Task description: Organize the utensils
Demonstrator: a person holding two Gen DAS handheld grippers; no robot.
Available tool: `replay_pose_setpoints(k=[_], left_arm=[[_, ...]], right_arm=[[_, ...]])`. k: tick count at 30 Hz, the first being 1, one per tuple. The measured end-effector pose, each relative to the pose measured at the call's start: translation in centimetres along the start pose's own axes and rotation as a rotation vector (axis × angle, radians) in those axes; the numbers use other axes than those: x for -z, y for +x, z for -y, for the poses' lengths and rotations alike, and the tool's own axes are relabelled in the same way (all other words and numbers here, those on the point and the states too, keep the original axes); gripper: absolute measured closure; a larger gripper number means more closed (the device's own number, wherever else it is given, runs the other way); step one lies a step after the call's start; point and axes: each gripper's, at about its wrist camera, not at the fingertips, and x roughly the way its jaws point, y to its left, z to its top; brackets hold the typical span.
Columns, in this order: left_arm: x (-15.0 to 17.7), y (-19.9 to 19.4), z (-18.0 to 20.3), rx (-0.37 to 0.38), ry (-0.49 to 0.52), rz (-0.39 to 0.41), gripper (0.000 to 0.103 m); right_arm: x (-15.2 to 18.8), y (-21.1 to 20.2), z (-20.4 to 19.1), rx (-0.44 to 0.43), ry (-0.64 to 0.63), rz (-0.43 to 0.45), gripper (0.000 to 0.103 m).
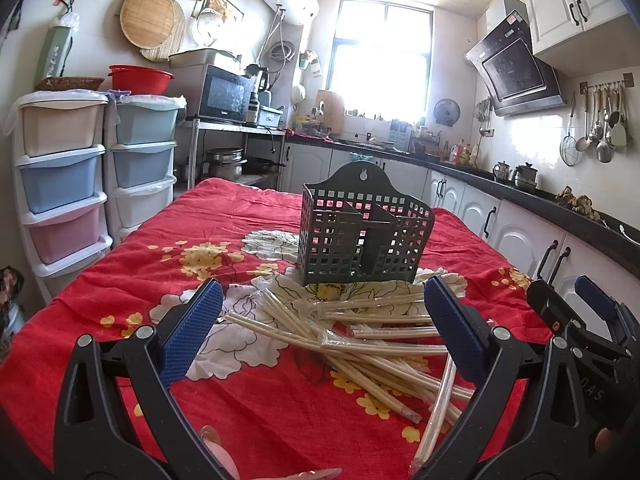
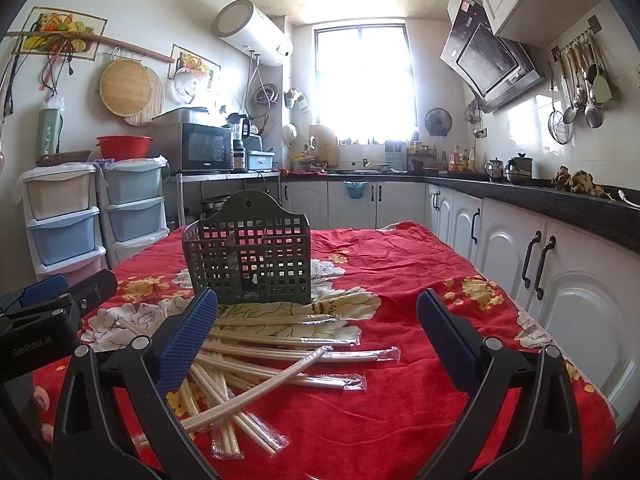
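A dark green perforated utensil holder (image 1: 362,230) stands upright on the red flowered tablecloth (image 1: 224,216); it also shows in the right wrist view (image 2: 250,264). A loose pile of wrapped chopstick pairs (image 1: 360,340) lies in front of it, also seen in the right wrist view (image 2: 272,360). My left gripper (image 1: 324,328) is open and empty, above the near side of the pile. My right gripper (image 2: 318,336) is open and empty, above the pile's right part. Each gripper shows at the edge of the other's view: the right one (image 1: 580,320), the left one (image 2: 48,304).
Plastic drawer towers (image 1: 64,184) stand left of the table. White cabinets under a black counter (image 2: 560,208) run along the right. A microwave (image 1: 224,94) sits on a shelf behind. The cloth's right part (image 2: 420,272) is bare.
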Motion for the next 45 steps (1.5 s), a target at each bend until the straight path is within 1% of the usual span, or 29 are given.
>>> replay_pose_setpoints(k=[8, 22, 30, 33, 37, 40, 45], left_arm=[[0.3, 0.1, -0.1, -0.002, -0.013, -0.010, 0.010], [-0.2, 1.9, -3.6, -0.022, -0.138, -0.112, 0.010], [-0.5, 2.7, -6.1, 0.027, -0.237, -0.171, 0.010], [-0.9, 3.0, -6.7, 0.007, -0.253, -0.188, 0.010], [-1.6, 3.7, -7.5, -0.024, -0.261, -0.217, 0.010], [-1.8, 4.1, -8.0, -0.029, -0.270, -0.231, 0.010], [-1.9, 5.5, -8.6, -0.033, -0.290, -0.285, 0.010]], right_arm=[[0.1, 0.1, -0.1, -0.012, -0.007, 0.003, 0.006], [-0.8, 1.3, -1.6, -0.170, -0.066, -0.049, 0.006], [-2.0, 2.8, -2.3, -0.234, -0.090, -0.085, 0.006], [-2.6, 3.8, -2.5, -0.260, -0.098, -0.110, 0.006], [-3.1, 5.6, -2.3, -0.271, -0.094, -0.164, 0.006], [-3.5, 6.9, -2.3, -0.266, -0.093, -0.198, 0.006], [-3.7, 9.2, -1.4, -0.237, -0.060, -0.252, 0.006]])
